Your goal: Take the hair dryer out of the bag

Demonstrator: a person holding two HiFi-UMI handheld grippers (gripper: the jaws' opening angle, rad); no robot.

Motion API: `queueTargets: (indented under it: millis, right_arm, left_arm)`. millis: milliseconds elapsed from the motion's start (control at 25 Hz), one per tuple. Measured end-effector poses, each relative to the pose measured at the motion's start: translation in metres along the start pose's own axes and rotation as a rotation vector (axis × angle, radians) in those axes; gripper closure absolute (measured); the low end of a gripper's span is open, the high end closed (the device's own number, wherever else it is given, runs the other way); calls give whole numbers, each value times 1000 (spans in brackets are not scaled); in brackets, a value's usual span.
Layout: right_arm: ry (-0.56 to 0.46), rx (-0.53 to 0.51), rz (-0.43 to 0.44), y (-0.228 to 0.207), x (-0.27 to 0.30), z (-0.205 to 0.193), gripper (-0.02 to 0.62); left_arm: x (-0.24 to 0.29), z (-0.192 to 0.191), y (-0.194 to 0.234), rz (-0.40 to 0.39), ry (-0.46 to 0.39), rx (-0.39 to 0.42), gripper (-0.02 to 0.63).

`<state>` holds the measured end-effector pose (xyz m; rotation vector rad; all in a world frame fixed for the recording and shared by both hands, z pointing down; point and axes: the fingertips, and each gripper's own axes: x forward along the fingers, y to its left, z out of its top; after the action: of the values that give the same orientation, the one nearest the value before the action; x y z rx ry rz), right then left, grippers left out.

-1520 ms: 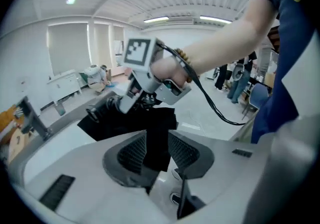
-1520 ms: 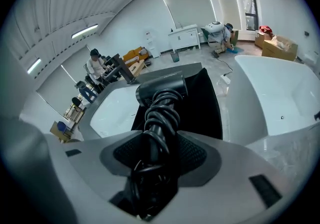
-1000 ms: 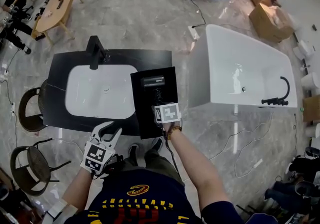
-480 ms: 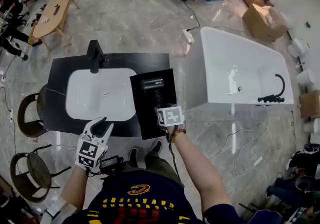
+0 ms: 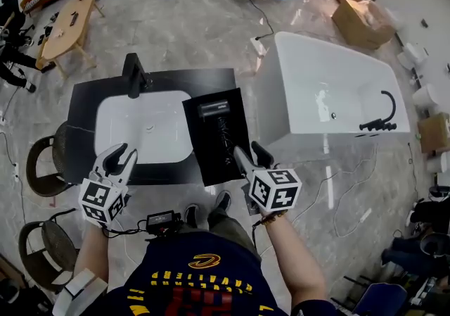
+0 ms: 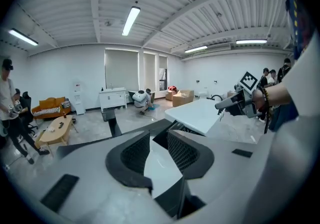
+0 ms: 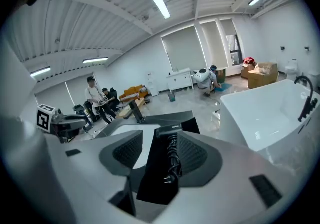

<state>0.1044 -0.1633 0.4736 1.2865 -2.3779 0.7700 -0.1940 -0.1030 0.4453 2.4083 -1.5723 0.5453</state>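
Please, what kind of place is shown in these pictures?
Probably a mock bathroom set in a big open hall: a sink in a black counter, a freestanding bathtub, and boxes farther off.

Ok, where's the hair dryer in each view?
Head view: hair dryer lies on the black bag, right of the sink.
Left gripper view: cannot make it out.
Right gripper view: hair dryer at centre, beyond the open fingers.
Shared landmark: the white bathtub, at right in all three.

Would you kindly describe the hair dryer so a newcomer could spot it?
Find the black vanity counter with the white sink. On its right end lies a black bag; the hair dryer rests on it, the only item trailing a coiled cord.
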Motion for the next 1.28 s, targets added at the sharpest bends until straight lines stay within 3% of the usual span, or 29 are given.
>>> queueTargets:
  millis: [120, 400, 440, 680, 760, 1280]
  right_arm:
    - [-89, -7, 11, 26, -29, 20, 377]
    - [-266, -49, 47, 100, -83, 52, 379]
    - [-288, -62, 52, 110, -88, 56, 402]
    - [-371, -145, 78, 154, -115, 69, 565]
    - [-384, -166, 88, 164, -121, 73, 586]
    - [-417, -226, 46, 187, -135, 69, 586]
  left_arm:
    - [-15, 36, -17, -60, -70, -16, 494]
    - [-57, 111, -100, -253, -256, 4, 495]
    - [-64, 117, -109, -272, -277, 3, 495]
    - [-93, 126, -135, -341, -362, -97, 555]
    - [-100, 126, -140, -353, -373, -117, 575]
    - [-102, 129, -164, -434, -395, -177, 603]
